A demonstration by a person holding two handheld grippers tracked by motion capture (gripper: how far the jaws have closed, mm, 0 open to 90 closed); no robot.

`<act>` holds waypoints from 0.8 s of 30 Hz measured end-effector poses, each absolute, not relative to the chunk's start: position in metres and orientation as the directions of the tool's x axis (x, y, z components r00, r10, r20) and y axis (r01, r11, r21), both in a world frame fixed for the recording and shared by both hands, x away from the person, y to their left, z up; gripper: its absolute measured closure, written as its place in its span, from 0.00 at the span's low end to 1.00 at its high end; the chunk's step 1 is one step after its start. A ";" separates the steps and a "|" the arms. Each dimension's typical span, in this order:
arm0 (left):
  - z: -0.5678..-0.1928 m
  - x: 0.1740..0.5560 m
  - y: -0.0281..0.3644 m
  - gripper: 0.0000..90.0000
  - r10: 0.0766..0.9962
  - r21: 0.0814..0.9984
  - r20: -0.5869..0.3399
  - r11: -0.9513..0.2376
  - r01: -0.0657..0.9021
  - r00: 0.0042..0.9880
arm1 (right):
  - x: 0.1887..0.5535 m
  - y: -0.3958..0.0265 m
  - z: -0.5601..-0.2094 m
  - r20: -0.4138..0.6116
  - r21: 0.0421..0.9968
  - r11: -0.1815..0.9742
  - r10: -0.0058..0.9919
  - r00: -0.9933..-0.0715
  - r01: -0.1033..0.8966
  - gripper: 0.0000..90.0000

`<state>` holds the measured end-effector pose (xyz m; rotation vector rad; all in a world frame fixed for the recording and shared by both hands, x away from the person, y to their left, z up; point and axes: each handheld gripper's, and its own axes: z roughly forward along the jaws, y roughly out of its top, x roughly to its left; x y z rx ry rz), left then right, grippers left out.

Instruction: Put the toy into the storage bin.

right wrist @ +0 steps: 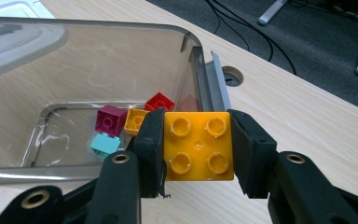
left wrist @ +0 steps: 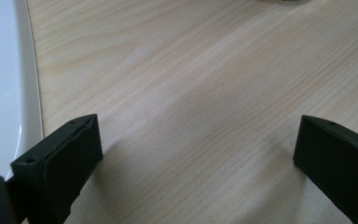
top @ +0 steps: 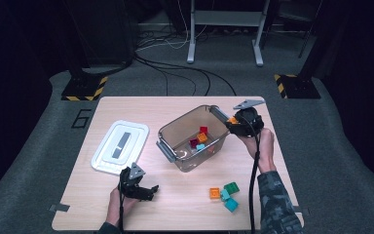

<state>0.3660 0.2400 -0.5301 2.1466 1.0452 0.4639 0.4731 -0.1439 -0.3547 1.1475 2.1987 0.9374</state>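
Right gripper [right wrist: 198, 149] clamped yellow brick [right wrist: 198, 145] above bin [top: 168, 141] rim, table's right edge | left gripper [left wrist: 196, 154] gaped empty, near front edge | risk: early release, brick bounces off rim onto table.

A light wooden table [top: 126, 109] stands on a grey carpet [top: 39, 161] in a dark room, with black cables [top: 175, 68] and grey metal legs [top: 191, 44] behind it.
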 end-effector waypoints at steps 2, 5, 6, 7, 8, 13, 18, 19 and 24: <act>-0.530 0.367 0.241 0.00 0.787 0.714 0.017 -0.442 0.544 0.617 | 0.477 -0.140 -0.355 -0.102 0.755 0.416 0.838 -0.536 0.507 0.65; -0.529 0.367 0.241 0.00 0.784 0.709 0.017 -0.447 0.545 0.620 | 0.480 -0.136 -0.356 -0.106 0.753 0.424 0.833 -0.543 0.504 0.65; -0.530 0.367 0.241 0.00 0.783 0.711 0.016 -0.446 0.543 0.622 | 0.483 -0.134 -0.356 -0.101 0.752 0.424 0.831 -0.547 0.505 0.65; -0.530 0.367 0.241 0.00 0.783 0.711 0.016 -0.446 0.543 0.622 | 0.484 -0.133 -0.356 -0.101 0.752 0.425 0.829 -0.550 0.503 0.65; -0.530 0.366 0.240 0.00 0.787 0.710 0.010 -0.441 0.549 0.617 | 0.485 -0.131 -0.357 -0.097 0.750 0.424 0.830 -0.550 0.507 0.65; -0.529 0.367 0.241 0.00 0.786 0.707 0.015 -0.446 0.550 0.618 | 0.492 -0.123 -0.360 -0.104 0.743 0.444 0.816 -0.568 0.501 0.65; -0.529 0.367 0.241 0.00 0.789 0.707 0.011 -0.441 0.554 0.614 | 0.498 -0.116 -0.365 -0.102 0.733 0.456 0.807 -0.581 0.505 0.64; -0.529 0.367 0.241 0.00 0.789 0.707 0.012 -0.441 0.553 0.614 | 0.499 -0.115 -0.365 -0.101 0.730 0.457 0.808 -0.580 0.508 0.64; -0.529 0.367 0.241 0.00 0.789 0.706 0.013 -0.443 0.553 0.615 | 0.501 -0.111 -0.367 -0.104 0.728 0.468 0.798 -0.593 0.501 0.44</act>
